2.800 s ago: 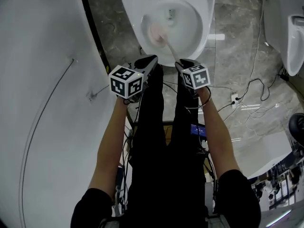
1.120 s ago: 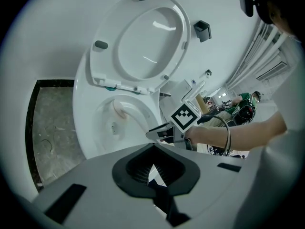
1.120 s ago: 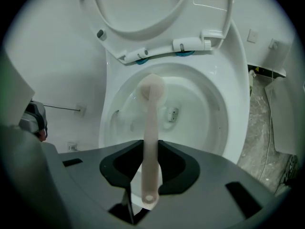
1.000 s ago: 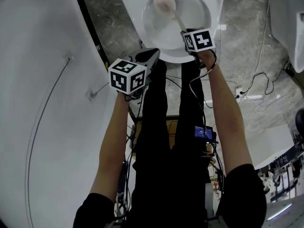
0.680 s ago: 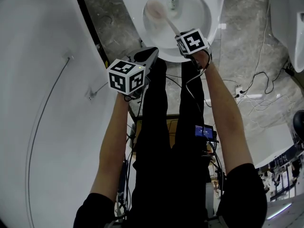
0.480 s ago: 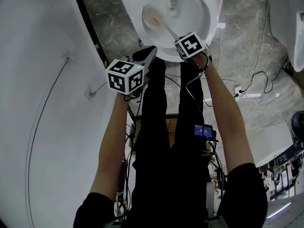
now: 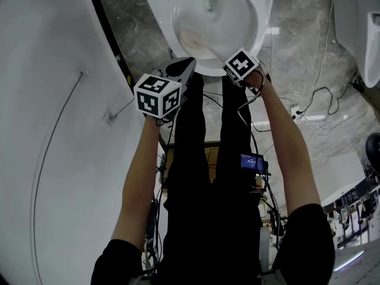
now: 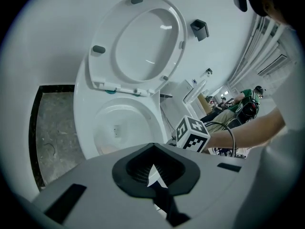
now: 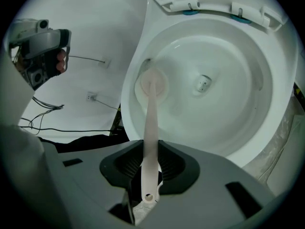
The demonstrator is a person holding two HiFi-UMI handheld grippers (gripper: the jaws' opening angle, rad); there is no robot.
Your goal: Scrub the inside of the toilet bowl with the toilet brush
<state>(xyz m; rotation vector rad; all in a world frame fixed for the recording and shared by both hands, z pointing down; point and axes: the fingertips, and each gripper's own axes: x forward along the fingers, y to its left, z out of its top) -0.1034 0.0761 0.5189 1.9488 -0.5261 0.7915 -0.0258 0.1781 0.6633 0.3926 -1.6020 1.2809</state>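
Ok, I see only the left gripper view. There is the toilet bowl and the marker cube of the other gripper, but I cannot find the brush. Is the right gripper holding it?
Observer: Yes. The right gripper has its tongs shut on the handle of the toilet brush.
Operator: Where is the brush head?
Observer: The brush head lies against the left inner wall of the toilet bowl, below the rim.
Operator: Is it close to the small opening in the bottom?
Observer: No. That opening is apart from it, to the right in the right gripper view.
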